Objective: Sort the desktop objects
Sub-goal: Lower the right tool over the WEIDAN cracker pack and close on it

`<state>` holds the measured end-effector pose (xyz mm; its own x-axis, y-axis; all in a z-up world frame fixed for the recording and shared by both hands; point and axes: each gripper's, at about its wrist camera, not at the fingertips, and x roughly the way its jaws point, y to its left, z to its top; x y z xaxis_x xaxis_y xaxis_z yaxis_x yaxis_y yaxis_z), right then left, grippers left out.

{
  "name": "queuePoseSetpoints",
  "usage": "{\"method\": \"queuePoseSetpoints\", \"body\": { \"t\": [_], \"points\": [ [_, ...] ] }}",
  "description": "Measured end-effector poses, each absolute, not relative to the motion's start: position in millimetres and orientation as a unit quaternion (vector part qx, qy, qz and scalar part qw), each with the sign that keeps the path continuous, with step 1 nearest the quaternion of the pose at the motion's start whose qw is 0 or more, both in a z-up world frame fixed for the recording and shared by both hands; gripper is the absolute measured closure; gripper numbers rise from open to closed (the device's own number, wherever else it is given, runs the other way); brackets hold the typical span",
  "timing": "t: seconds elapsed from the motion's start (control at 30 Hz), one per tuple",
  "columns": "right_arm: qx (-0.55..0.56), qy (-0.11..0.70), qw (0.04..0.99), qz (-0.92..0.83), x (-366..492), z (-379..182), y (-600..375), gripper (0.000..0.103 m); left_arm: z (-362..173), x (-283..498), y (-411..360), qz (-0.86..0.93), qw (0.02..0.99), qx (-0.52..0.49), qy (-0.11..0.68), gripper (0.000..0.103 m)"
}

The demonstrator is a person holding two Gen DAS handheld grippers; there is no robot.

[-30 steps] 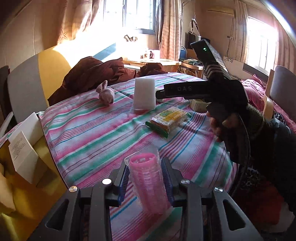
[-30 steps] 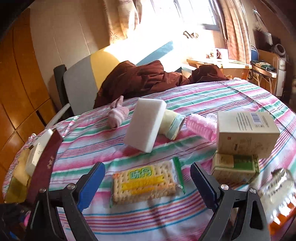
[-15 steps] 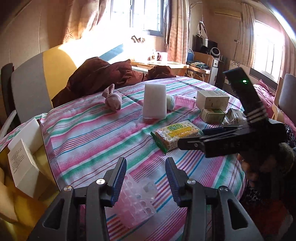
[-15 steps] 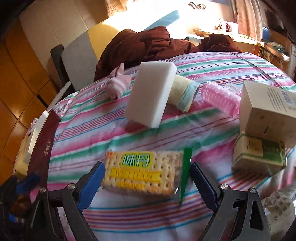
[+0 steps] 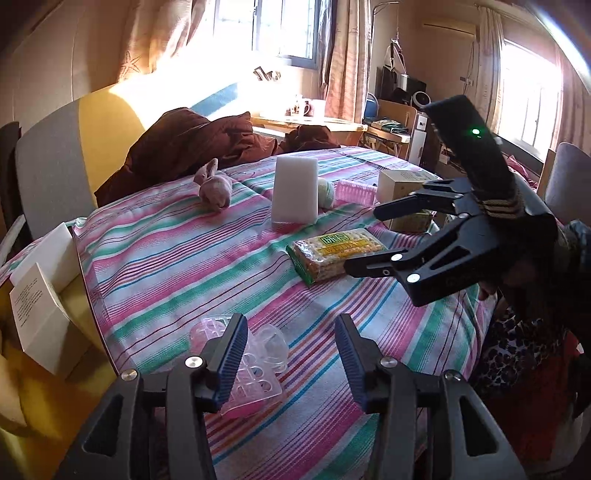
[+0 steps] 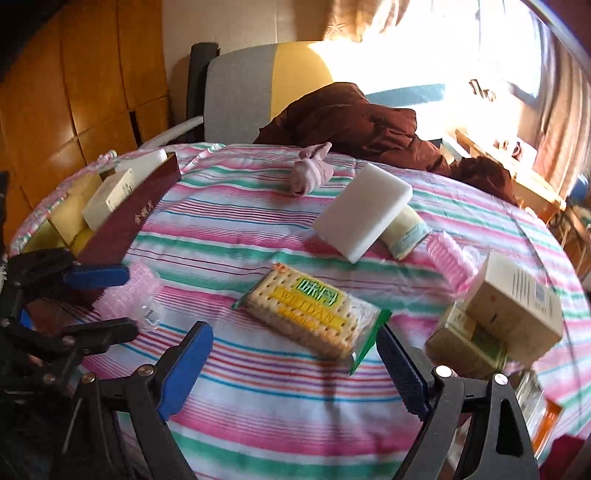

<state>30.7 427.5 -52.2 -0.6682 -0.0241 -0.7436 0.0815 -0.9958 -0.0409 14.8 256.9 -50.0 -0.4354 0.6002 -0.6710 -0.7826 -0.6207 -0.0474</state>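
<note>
Both tongs gape empty: the right gripper (image 6: 293,363) hovers just short of the biscuit pack (image 6: 308,315), whose long axis runs slantwise across its jaws, while the left gripper (image 5: 290,349) stands farther off beside the pink roller (image 5: 242,363).

Strong daylight pours through the window (image 5: 280,29) at twelve o'clock in the left wrist view, bleaching the sill to white glare. The striped tablecloth (image 5: 177,258) is evenly lit, with soft shadows. Fisheye bending curves both views, darkening corners. The right wrist view's two o'clock edge seems slightly blurred.
</note>
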Motion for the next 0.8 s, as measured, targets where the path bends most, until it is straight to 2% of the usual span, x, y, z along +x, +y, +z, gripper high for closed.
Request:
{"method": "queuePoseSetpoints", "body": {
  "t": [0.3,0.47,0.67,0.73,0.8],
  "points": [
    [0.489,0.108,0.129,-0.856,-24.4,-70.8,435.1,0.012,-52.7,13.3,261.5,0.829,0.422,-0.338,0.141,0.053],
    [0.507,0.099,0.142,-0.844,-34.7,-83.2,440.3,0.014,-57.1,13.0,265.0,0.823,0.429,-0.344,0.14,0.053],
    [0.494,0.055,0.112,-0.86,-12.1,-82.3,446.9,0.035,-59.3,13.8,263.6,0.822,0.434,-0.347,0.127,0.053],
    [0.49,0.043,0.094,-0.865,-1.8,-80.4,444.3,0.048,-59.0,13.6,260.9,0.82,0.437,-0.35,0.117,0.057],
    [0.485,0.036,0.081,-0.87,8.4,-79.4,438.2,0.051,-58.8,13.8,257.8,0.821,0.436,-0.351,0.112,0.06]
  ]
}}
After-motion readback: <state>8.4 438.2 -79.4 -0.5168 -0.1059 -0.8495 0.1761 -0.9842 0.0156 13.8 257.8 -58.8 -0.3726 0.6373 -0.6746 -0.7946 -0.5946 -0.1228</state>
